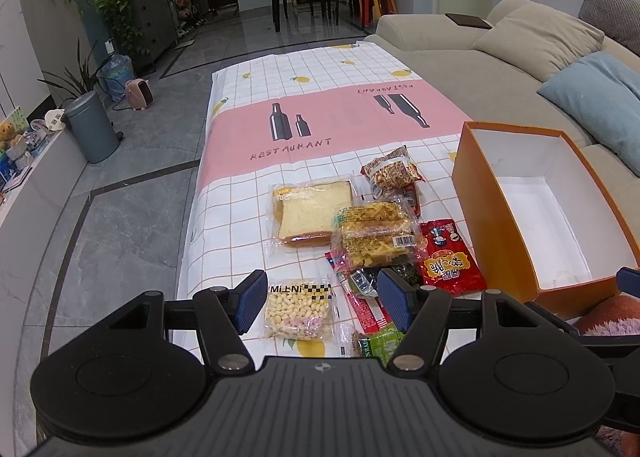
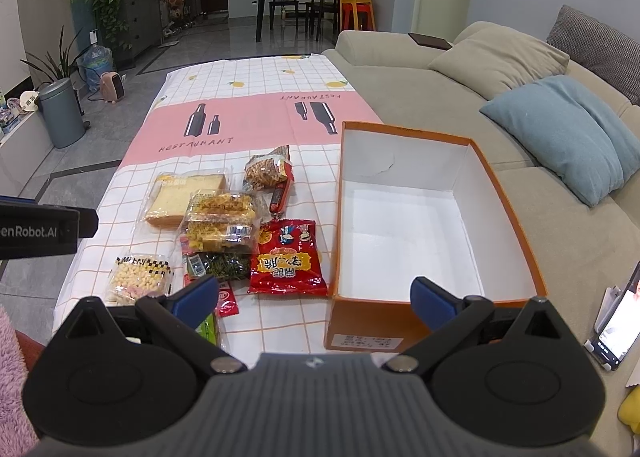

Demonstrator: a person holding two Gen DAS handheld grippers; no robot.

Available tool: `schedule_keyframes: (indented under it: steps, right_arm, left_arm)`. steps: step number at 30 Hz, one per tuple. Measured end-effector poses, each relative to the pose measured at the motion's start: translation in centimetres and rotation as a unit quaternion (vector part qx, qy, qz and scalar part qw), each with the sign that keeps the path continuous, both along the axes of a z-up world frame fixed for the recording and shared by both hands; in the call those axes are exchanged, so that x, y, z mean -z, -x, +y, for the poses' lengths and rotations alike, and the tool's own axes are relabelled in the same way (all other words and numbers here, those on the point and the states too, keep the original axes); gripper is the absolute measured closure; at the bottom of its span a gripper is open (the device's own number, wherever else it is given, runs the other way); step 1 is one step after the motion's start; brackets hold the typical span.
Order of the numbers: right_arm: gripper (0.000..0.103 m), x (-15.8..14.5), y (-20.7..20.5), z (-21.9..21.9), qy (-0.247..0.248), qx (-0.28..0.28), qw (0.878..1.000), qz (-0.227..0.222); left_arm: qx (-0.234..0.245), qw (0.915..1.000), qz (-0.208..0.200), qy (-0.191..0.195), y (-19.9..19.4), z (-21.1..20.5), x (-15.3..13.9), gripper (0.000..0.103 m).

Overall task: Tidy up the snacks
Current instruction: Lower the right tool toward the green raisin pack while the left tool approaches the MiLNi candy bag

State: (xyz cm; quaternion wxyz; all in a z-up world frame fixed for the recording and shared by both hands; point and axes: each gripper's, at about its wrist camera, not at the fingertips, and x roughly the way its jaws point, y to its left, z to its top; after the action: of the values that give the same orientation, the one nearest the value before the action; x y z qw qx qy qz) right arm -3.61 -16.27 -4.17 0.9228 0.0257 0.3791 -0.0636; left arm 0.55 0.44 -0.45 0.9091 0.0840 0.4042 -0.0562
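The left gripper (image 1: 322, 299) hangs above the near end of the table (image 1: 304, 97) with its blue pads spread wide and nothing between them; the right gripper (image 2: 314, 301) is likewise released, its jaws parted over the near left corner of the orange box (image 2: 520, 225), gripping nothing. The orange box stands open on the right side of the tablecloth, its white inside bare; every snack lies outside it, to its left. Just beside the box's left wall lies the red packet (image 2: 288, 257); left of that, a dark green packet (image 2: 224, 263) sits partly under a clear bag of yellow pastry (image 2: 220, 223); further from the box, the bagged bread slice (image 2: 184, 193) lies partly under that pastry bag. Toward the far end of the box's left wall rests a bag of brown snacks (image 2: 266, 171), with a small red sausage stick (image 2: 278, 197) touching it. Farthest left from the box, near the table edge, lies the bag of pale puffed balls (image 2: 138, 277). A phone (image 2: 618, 329) is propped on the sofa to the right of the box.
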Motion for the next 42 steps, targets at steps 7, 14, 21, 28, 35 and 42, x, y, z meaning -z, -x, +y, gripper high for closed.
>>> schedule_keyframes:
  steps: [7, 14, 21, 28, 35, 42]
  right_arm:
    - [0.003, 0.4, -0.4, 0.2, -0.011, -0.012, 1.000, 0.002]
    - [0.016, 1.7, -1.8, 1.8, -0.023, -0.076, 0.997, 0.007]
    - [0.028, 4.8, -4.8, 4.7, -0.002, -0.161, 0.987, 0.031]
    - [0.028, 9.7, -8.8, 6.1, -0.062, -0.181, 0.975, 0.113]
    - [0.018, 13.4, -11.0, 8.0, -0.084, -0.179, 0.967, 0.162]
    - [0.018, 14.6, -12.3, 8.7, -0.080, -0.178, 0.964, 0.181]
  left_arm:
    - [0.004, 0.9999, 0.014, -0.003, -0.7, 0.2, 0.9, 0.028]
    - [0.023, 0.9972, 0.070, 0.011, -2.6, 2.3, 3.4, 0.028]
    - [0.017, 0.9909, 0.128, 0.039, -5.0, 4.4, 6.8, 0.028]
    - [-0.001, 0.9825, 0.184, 0.030, -7.8, 5.6, 11.4, 0.028]
    - [-0.017, 0.9756, 0.212, 0.056, -10.1, 6.1, 14.0, 0.028]
    - [-0.003, 0.9841, 0.176, 0.021, -11.4, 4.8, 14.5, 0.022]
